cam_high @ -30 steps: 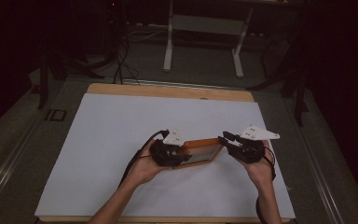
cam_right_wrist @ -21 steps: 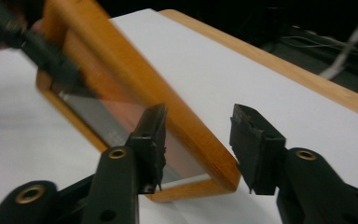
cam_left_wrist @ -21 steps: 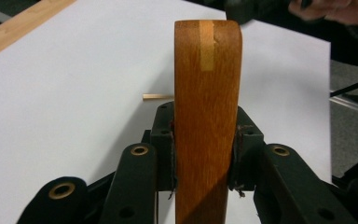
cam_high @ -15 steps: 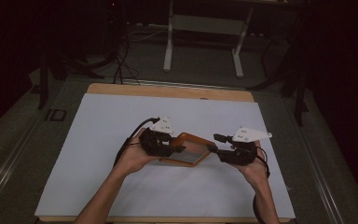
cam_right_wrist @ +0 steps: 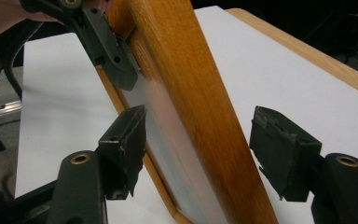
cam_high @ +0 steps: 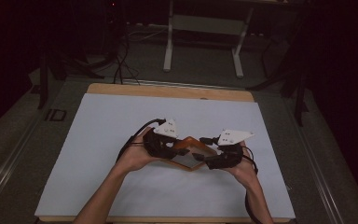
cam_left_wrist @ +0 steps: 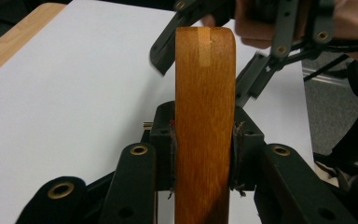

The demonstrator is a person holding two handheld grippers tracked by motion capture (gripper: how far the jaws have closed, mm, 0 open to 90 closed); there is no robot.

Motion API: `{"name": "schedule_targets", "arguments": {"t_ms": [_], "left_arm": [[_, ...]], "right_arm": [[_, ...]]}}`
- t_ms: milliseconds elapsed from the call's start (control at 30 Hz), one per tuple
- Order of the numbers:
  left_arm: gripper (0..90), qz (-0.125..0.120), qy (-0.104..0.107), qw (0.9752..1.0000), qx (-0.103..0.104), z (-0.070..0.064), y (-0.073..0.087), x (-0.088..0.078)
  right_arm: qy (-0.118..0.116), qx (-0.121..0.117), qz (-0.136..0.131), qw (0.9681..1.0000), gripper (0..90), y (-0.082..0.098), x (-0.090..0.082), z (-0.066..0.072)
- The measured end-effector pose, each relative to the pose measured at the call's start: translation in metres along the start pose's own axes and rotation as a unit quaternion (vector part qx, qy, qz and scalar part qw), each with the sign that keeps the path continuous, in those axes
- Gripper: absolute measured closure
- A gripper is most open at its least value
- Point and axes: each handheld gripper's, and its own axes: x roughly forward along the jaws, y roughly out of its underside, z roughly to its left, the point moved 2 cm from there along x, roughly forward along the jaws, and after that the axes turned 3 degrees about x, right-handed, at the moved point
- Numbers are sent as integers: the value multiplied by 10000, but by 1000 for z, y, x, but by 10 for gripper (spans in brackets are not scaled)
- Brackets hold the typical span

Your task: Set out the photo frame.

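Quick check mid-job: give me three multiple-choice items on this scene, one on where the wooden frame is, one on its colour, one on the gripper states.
1. The orange-brown wooden picture frame is:
A. flat on the white table sheet
B. between the two grippers above the sheet
C. on the floor

2. The frame's rim is:
A. orange-brown
B. blue
C. white

3. Which gripper clamps the frame?
A. right gripper
B. both
C. left gripper

Answers: 1 B, it sits tilted between the hands; 2 A, warm wood grain shows in both gripper views; 3 C, the left pads press the rim, while the right jaws have just been opening and stand clear of the rim between them.
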Motion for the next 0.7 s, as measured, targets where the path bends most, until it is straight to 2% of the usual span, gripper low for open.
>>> {"name": "schedule_targets", "arguments": {"t_ms": [100,133,167,200,333,433,500,533,567,633,700], "left_arm": [[685,-18,48,10000,33,1,0,0],[685,-42,82,10000,15,2,1,0],[674,-69,125,9999,-24,2,2,0],[674,-102,162,9998,-47,3,2,0],[643,-122,140,9998,-70,2,1,1],[610,-206,110,9992,-324,6,0,1],[593,-237,120,9989,-384,8,0,2],[557,-233,83,9985,-489,9,0,3],[557,-232,75,9984,-517,10,0,3],[490,-285,101,9976,-626,12,1,2],[464,-332,89,9967,-733,15,2,0]], "right_arm": [[-36,-44,60,10000,388,1,2,1],[0,-89,81,9999,417,1,2,1],[14,-97,81,9999,494,1,-1,1],[14,-97,81,9999,494,1,-1,1],[-139,-93,75,9998,574,4,-8,0],[-189,-111,93,9997,615,5,-11,0],[-160,-145,96,9997,622,5,-11,0],[-85,-256,116,9996,641,5,-12,1],[-85,-256,116,9996,641,5,-12,1],[-34,-325,122,9994,658,7,-14,2],[-15,-327,124,9994,664,7,-15,2]]}}
